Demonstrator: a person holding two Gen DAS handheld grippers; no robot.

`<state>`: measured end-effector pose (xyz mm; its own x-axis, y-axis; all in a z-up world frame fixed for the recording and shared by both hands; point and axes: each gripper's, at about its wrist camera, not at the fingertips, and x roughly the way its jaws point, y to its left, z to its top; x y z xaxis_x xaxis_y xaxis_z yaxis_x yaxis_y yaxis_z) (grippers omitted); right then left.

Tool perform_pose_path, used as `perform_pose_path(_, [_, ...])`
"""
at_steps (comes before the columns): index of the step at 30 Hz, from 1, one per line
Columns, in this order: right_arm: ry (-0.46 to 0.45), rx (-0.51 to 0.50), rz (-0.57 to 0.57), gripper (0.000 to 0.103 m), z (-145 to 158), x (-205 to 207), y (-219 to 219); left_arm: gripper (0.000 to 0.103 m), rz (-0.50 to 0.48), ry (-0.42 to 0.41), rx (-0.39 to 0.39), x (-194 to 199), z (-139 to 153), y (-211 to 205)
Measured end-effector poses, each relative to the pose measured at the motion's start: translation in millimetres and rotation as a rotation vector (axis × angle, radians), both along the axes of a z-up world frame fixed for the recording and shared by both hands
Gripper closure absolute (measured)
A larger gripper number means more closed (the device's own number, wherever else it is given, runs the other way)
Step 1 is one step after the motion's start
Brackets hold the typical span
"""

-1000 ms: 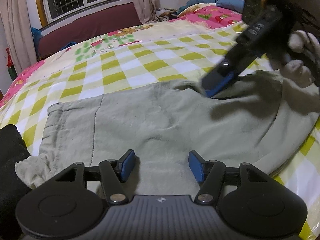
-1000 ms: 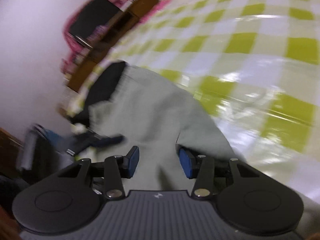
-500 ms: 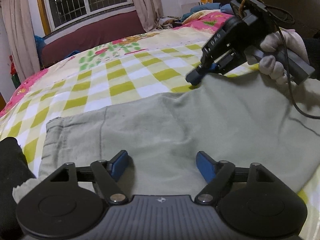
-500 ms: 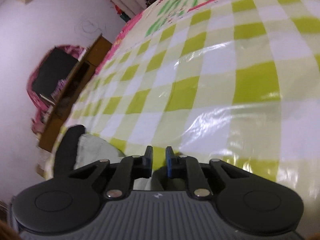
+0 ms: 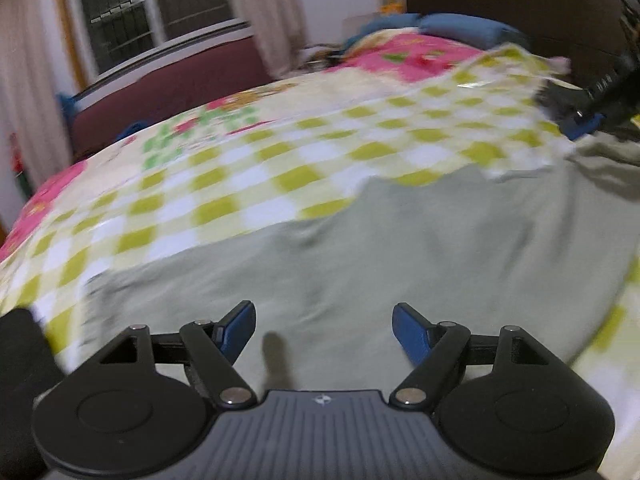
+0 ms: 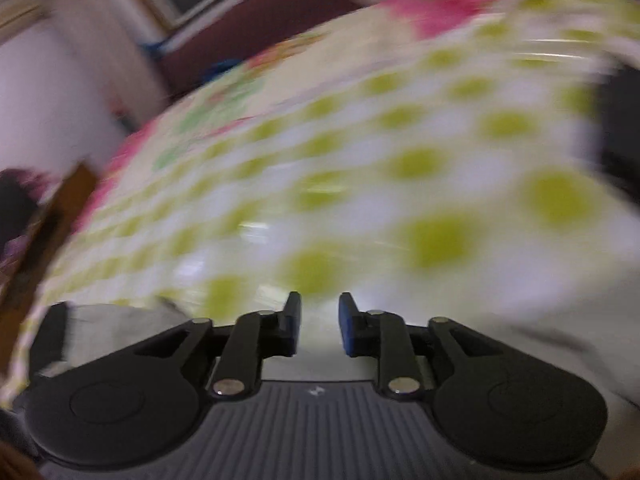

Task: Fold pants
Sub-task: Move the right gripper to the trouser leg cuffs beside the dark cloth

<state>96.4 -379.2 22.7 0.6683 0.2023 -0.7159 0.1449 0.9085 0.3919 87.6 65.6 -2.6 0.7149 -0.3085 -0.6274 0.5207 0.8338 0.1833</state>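
Pale grey-green pants (image 5: 400, 248) lie spread on a bed with a yellow-green checked cover (image 5: 240, 184). My left gripper (image 5: 323, 330) is open and empty, low over the near part of the pants. My right gripper (image 6: 319, 324) has its jaws a small gap apart with nothing between them; the pants (image 6: 520, 344) show pale below and right of it. It also shows in the left wrist view (image 5: 582, 124) at the far right, by the pants' far edge. The right wrist view is heavily blurred.
A dark red headboard or sofa (image 5: 168, 92) and a barred window (image 5: 152, 12) stand beyond the bed. Pink bedding and blue pillows (image 5: 452, 28) lie at the far right. A black object (image 5: 20, 356) sits at the left edge.
My right gripper went from shut to slightly open and swung right, away from the middle of the pants. The left gripper stayed open and shifted a little over the fabric.
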Motion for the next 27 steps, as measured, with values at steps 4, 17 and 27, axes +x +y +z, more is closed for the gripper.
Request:
perform_pose_path(4, [0.008, -0.042, -0.051, 0.078, -11.2, -46.1, -30.7, 0.014, -0.105, 0.009, 0.031, -7.3, -1.2, -50.9])
perform_pose_path(17, [-0.044, -0.276, -0.248, 0.077, -23.6, -83.9, -98.2, 0.014, -0.284, 0.049, 0.115, -10.6, -2.8, -160.8])
perform_pose_path(27, [-0.135, -0.294, -0.065, 0.051, -15.3, -87.1, -96.5, 0.014, -0.347, 0.043, 0.160, -13.8, -3.6, -199.7])
